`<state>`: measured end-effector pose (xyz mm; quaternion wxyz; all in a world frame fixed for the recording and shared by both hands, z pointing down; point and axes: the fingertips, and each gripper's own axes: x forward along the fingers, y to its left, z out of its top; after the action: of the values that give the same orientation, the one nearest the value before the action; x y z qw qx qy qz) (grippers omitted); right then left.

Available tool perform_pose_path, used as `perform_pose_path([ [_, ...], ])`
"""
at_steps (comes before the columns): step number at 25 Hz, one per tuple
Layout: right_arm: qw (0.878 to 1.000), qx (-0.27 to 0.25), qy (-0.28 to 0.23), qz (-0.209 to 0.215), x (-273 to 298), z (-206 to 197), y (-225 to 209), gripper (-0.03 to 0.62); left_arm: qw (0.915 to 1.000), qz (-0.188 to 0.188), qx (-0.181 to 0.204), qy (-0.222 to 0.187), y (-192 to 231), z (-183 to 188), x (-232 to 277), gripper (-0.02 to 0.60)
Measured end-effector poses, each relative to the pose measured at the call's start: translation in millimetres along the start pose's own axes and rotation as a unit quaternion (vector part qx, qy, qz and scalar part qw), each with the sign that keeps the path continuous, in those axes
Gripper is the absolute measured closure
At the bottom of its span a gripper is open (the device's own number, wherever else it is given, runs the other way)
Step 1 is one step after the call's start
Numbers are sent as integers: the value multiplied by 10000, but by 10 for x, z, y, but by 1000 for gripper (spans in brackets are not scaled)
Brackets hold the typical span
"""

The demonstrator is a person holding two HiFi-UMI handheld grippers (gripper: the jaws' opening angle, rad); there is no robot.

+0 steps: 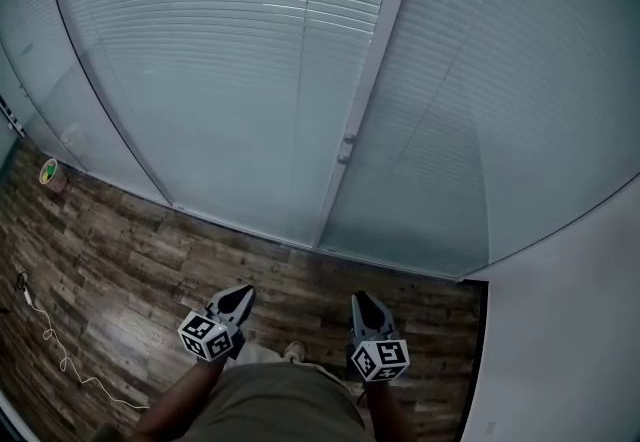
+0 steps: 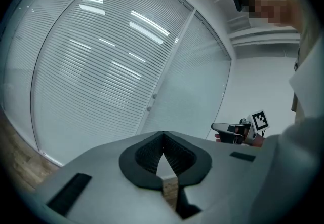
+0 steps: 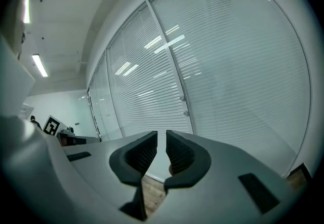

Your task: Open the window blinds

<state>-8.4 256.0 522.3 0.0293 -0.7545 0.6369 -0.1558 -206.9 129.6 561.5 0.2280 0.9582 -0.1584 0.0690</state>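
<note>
As seen in the head view, the left gripper and right gripper are low over the wood floor, well short of the blinds, whose slats are closed. Left gripper view: jaws together, gripping nothing. Right gripper view: jaws a thin slit apart, gripping nothing, with the blinds ahead.

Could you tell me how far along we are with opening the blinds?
Done: nothing yet; the blinds are closed. In hand: the left gripper and right gripper hang empty, short of the glass, touching nothing. Left: reaching the knobs on the frame, probably the control, and opening the slats.
</note>
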Motion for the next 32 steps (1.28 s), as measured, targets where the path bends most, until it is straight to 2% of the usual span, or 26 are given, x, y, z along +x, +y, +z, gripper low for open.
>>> perform_pose_path([
  [7,9999,138,47,47,-26,-18,-111,554,10000,21,-69,52,-116,-35,112,568],
  [14,9996,252,102,-84,25,13,-214,554,9999,-57,-60,109,-88,91,283,568],
  [19,9992,302,111,-243,256,27,-327,554,9996,-182,-85,213,113,151,536,568],
  [32,9973,349,-27,-647,1059,327,-434,554,9974,-658,29,281,748,685,1247,568],
])
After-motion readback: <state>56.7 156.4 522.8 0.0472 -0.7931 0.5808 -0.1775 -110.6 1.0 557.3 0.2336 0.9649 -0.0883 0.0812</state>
